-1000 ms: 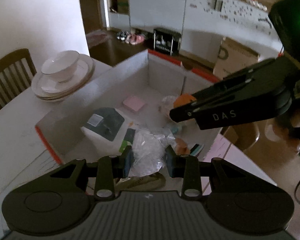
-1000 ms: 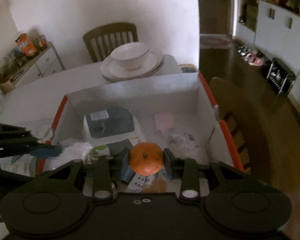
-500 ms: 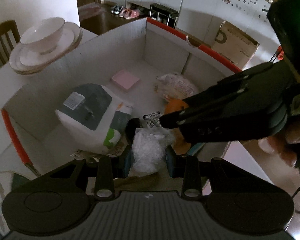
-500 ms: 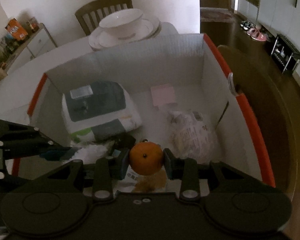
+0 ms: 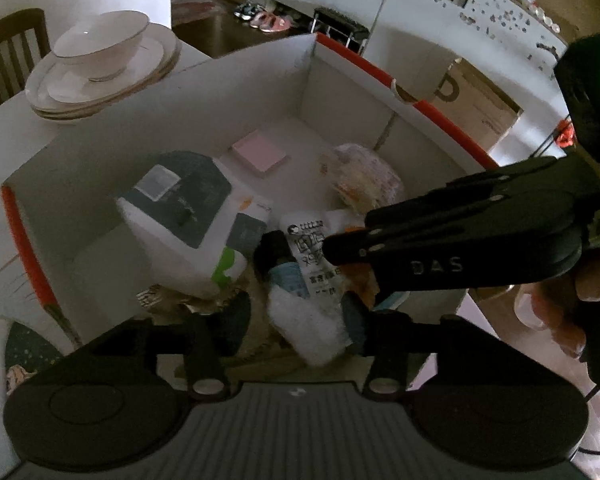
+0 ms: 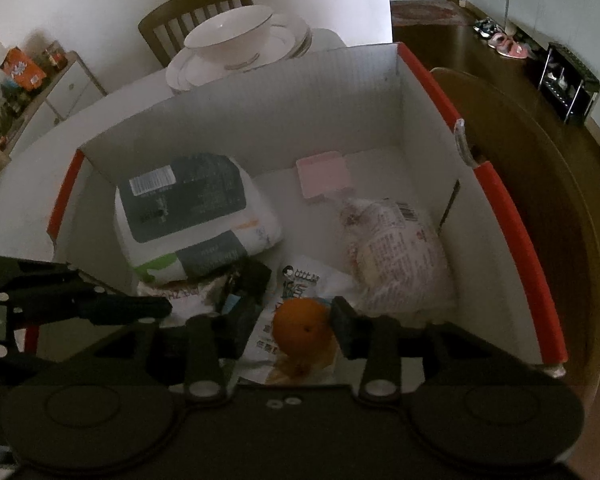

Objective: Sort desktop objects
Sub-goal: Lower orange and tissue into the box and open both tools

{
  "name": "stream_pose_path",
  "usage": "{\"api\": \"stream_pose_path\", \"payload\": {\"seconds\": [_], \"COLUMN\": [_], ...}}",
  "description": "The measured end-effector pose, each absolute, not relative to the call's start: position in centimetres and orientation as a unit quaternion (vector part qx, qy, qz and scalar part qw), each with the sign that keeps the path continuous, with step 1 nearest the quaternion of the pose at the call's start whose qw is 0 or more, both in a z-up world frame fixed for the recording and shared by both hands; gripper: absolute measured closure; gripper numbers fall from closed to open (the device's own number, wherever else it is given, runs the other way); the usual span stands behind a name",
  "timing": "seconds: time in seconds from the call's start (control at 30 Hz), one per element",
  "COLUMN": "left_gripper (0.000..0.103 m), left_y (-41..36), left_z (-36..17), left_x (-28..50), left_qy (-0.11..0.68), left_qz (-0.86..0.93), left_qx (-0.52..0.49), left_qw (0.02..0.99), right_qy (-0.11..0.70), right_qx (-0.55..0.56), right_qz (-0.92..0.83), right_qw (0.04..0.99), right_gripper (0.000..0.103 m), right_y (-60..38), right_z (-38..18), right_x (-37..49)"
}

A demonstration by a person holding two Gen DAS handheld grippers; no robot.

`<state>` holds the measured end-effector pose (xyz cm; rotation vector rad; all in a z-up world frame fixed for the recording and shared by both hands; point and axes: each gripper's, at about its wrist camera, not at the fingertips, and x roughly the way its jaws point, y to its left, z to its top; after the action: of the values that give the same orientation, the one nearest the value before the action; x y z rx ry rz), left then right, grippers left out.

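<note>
Trouble from here is a roll: my right fingers are spread around the orange low in the box, my left fingers spread beside the white bag at six o'clock, so either could tumble onto packets.

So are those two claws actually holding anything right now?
No. Both have opened: the orange touches only the right fingers' one pad, and the white plastic bag sits loose.

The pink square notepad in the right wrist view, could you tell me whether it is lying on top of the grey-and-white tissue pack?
No, the pink square notepad lies on the box floor, apart from the grey-and-white tissue pack.
</note>
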<state>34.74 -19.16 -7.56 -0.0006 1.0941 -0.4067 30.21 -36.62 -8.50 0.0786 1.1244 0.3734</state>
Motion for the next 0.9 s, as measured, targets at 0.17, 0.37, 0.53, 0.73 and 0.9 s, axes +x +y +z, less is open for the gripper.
{"api": "stream_pose_path", "payload": {"seconds": [0.17,0.37,0.53,0.73,0.9], "left_gripper": [0.048,0.047,0.047,0.047,0.047], "left_y": [-18.6,-18.3,-18.0,-17.5,-16.4], "left_z": [-6.7,-5.3,-4.2,-2.7,-1.4], "left_x": [34.2,33.1,32.0,30.4,29.0], "left_qy": [0.504,0.482,0.465,0.438,0.415], "left_qz": [-0.186,-0.181,-0.18,-0.173,-0.17], "left_qx": [-0.01,-0.004,-0.006,-0.006,-0.014], "left_qw": [0.843,0.857,0.867,0.882,0.893], "right_qy": [0.522,0.507,0.495,0.473,0.454], "right_qx": [0.041,0.037,0.046,0.051,0.052], "right_qz": [0.178,0.183,0.188,0.197,0.203], "right_qw": [0.833,0.841,0.847,0.857,0.866], "right_gripper": [0.054,0.05,0.048,0.042,0.038], "right_y": [-36.8,-36.9,-37.3,-37.2,-36.8], "right_z": [-7.7,-6.3,-5.0,-3.3,-2.1], "right_x": [29.8,28.9,28.2,27.1,25.9]}}
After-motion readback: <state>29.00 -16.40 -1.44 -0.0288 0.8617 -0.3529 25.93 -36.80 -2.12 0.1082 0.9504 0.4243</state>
